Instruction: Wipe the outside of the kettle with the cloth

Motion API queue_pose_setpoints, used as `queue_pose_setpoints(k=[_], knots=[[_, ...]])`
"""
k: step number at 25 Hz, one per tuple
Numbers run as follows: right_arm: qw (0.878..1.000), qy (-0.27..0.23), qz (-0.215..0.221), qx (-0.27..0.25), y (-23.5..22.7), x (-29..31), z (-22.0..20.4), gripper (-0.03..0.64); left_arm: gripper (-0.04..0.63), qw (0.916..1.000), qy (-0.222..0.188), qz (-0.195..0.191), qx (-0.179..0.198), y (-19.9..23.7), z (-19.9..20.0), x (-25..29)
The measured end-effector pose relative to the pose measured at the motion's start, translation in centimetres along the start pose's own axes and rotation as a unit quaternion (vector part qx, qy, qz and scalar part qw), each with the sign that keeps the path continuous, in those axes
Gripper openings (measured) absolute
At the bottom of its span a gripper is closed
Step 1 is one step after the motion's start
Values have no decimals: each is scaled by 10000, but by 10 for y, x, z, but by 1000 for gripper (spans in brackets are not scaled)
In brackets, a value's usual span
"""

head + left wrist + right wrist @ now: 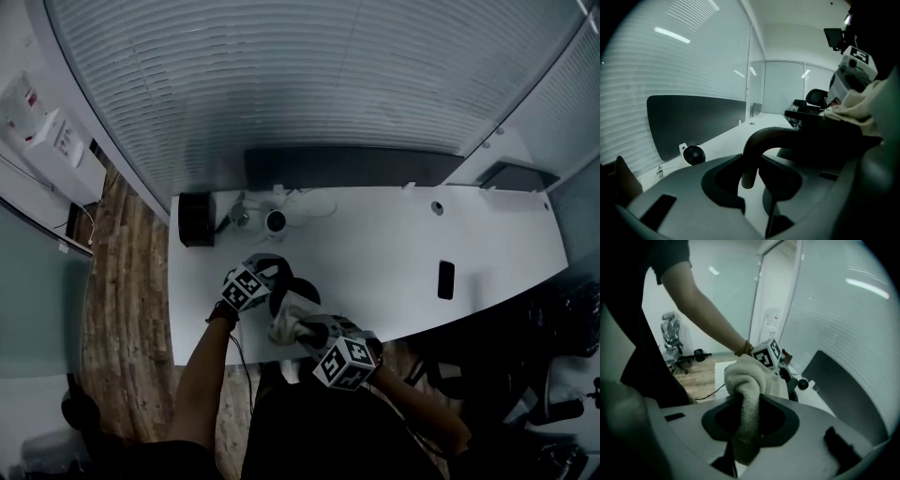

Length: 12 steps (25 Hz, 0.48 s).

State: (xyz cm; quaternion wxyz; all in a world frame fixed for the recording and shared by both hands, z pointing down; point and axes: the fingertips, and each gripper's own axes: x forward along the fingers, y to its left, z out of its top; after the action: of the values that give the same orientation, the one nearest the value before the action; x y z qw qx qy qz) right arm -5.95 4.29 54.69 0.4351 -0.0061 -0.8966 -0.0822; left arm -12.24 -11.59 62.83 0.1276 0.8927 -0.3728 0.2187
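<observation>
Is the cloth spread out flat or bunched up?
Bunched up: the cloth is a wad clamped in the right gripper.

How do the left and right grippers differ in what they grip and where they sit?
The left gripper clamps the dark handle of the kettle; the right gripper clamps the pale bunched cloth. In the head view the left gripper sits left of the kettle, the right gripper by the near edge of the table. Both are shut on something.

Grey moulded shells on left tongs and right tongs, white cubes with black square markers. Dark short sleeve; band on left wrist.
</observation>
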Motion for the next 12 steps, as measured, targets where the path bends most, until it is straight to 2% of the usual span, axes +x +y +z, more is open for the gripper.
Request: queue_pose_setpoints(k=[3,6,7,8,9,10,12], knots=[[9930,-167,44,1167,-1,-7,-35,87,110,9999,-57,80,-23,-1,-2,-2],[9791,-50,-316,2010,-21,-17,-75,87,110,9992,-124,369,44,1,-4,-7],[9707,-134,-430,2359,-28,-21,-88,87,110,9987,-168,487,16,2,-6,-9],[9570,-403,-495,2829,-36,-27,-97,87,110,9979,-219,614,-43,3,-7,-12],[9351,-890,-502,3392,-45,-36,-102,87,110,9967,-279,749,-133,3,-9,-17],[9031,-1548,-462,3978,-55,-45,-102,87,110,9951,-357,883,-250,3,-12,-22],[8208,-2876,-394,4919,-73,-66,-102,87,110,9909,-537,1121,-509,2,-18,-37]])
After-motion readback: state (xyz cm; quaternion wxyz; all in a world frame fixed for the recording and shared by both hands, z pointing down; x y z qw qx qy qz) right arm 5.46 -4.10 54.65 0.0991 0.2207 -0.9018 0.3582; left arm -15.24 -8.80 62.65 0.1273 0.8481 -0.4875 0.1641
